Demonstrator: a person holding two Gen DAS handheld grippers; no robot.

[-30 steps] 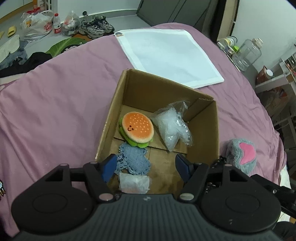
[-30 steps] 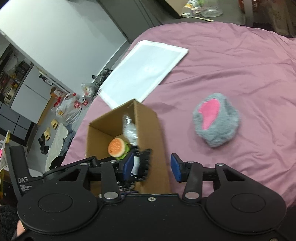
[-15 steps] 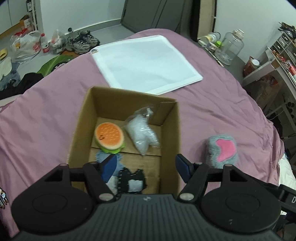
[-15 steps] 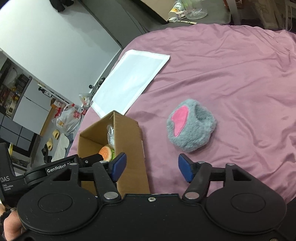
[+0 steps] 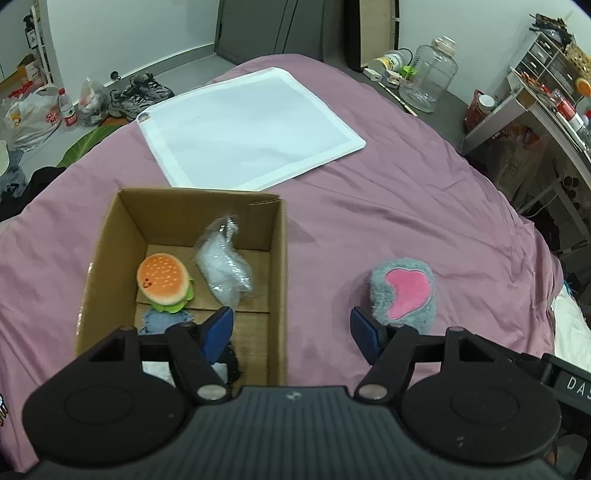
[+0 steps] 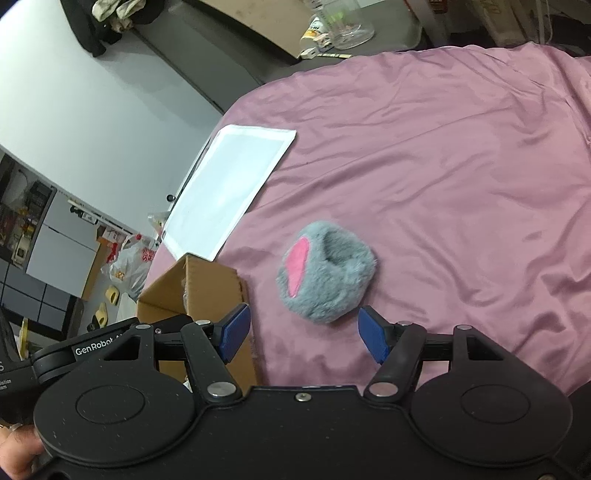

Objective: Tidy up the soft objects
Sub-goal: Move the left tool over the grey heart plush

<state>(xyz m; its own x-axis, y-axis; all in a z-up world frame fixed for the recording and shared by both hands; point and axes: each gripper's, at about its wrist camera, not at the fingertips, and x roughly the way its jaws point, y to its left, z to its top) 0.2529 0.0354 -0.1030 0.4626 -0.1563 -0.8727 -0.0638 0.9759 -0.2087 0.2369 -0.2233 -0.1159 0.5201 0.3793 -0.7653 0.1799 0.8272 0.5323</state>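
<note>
A mauve bedspread (image 5: 388, 206) fills the room; sneakers (image 5: 140, 92) lie beside white walls (image 5: 122, 33).

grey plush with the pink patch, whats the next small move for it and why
Probably ease the right hand-held gripper forward and down around the grey plush. It is the one soft thing lying on the purple bedspread outside the cardboard box, and the open blue fingers already straddle it just short of contact.

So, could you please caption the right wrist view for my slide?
Open right gripper nears a grey plush lying on the bed beside the box.
</note>
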